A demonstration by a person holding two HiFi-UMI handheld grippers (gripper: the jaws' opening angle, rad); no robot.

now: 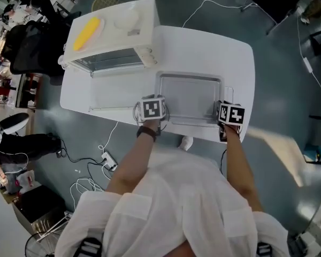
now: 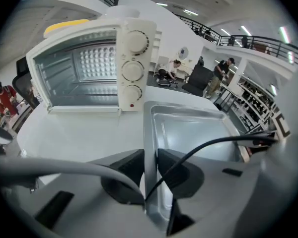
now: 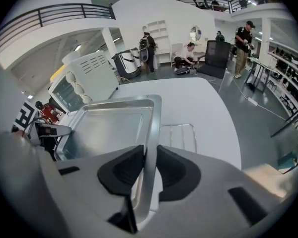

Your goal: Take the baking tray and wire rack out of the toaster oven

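Baking tray (image 1: 190,98) is out of the toaster oven (image 1: 112,36) and lies low over the worktop (image 1: 208,47), just to the right of the oven's open front. The left tool (image 2: 150,157) is clamped on the tray's left rim, and the right tool (image 3: 150,157) on its right rim. The wire rack (image 3: 181,135) lies on the worktop, showing from under the tray's right edge. Judgement: the set-down step is in hand. Whether the tray already rests cannot be told. The next move calls for lowering it level, then letting go of both rims together.
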